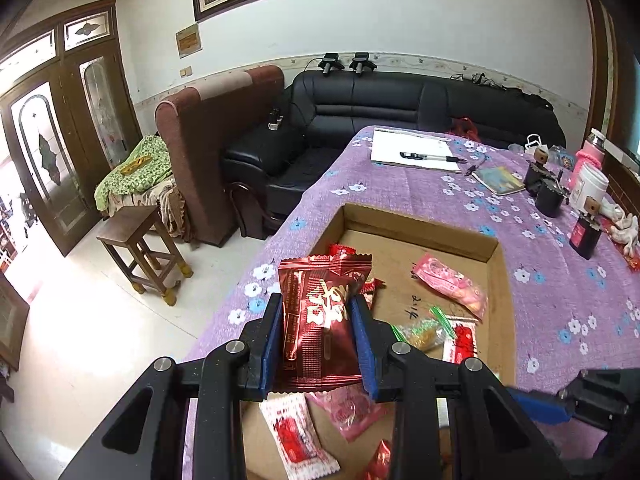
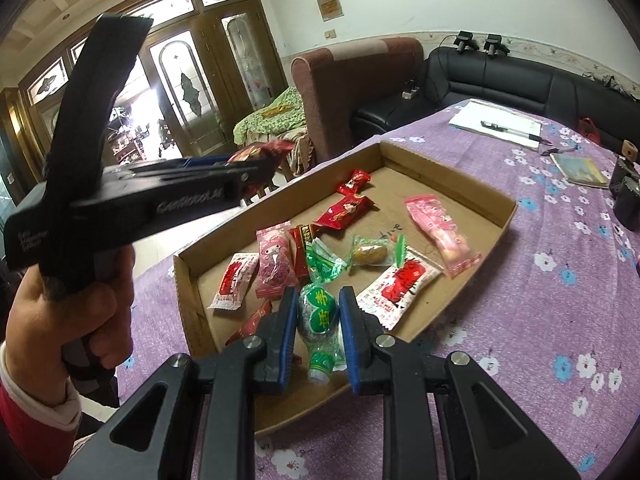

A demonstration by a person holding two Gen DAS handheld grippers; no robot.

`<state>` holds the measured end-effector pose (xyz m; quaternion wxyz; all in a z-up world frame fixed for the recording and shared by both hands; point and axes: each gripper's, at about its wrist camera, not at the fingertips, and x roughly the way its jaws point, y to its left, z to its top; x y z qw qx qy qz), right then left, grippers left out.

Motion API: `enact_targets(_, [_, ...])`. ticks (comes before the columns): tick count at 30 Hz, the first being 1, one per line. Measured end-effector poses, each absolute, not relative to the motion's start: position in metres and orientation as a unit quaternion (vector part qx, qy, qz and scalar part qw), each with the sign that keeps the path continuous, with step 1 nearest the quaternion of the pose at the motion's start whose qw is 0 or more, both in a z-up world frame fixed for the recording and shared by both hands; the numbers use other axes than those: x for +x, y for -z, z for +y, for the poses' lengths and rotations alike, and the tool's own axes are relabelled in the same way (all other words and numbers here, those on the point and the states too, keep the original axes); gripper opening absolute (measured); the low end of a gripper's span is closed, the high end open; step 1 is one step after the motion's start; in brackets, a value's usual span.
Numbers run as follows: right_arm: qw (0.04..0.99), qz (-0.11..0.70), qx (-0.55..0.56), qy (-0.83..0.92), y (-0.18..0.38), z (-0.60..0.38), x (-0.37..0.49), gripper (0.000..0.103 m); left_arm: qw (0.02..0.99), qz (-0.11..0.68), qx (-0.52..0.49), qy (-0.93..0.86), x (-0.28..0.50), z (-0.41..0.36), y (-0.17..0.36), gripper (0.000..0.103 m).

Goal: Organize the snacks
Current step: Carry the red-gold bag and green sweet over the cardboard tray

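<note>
My left gripper [image 1: 318,304] is shut on a dark red foil snack packet [image 1: 320,320] and holds it above the left end of a shallow cardboard tray [image 1: 496,248]. In the right wrist view that gripper [image 2: 256,168] hangs over the tray's left rim with the red packet [image 2: 260,150] at its tip. My right gripper [image 2: 316,300] is shut on a green-and-white wrapped candy [image 2: 318,316] just above the tray's [image 2: 460,178] near end. Several wrapped snacks lie loose in the tray: pink packets [image 2: 442,234], red ones [image 2: 344,208], white-and-red ones [image 2: 400,288].
The tray sits on a table with a purple flowered cloth [image 1: 400,188]. At the far side are a notepad with a pen [image 1: 416,152], a booklet [image 1: 498,180], dark bottles [image 1: 584,236] and a white jar [image 1: 588,188]. A wooden stool [image 1: 140,248] and sofas stand to the left.
</note>
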<state>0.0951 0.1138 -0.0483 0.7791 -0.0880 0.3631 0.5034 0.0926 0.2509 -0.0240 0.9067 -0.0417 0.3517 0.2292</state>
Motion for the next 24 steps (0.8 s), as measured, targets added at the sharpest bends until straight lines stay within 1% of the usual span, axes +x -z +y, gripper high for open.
enact_targets(24, [0.773,0.372,-0.083,-0.507,0.056,0.118,0.099,0.021,0.903,0.36,-0.008,-0.233,0.137,0.254,0.034,0.036])
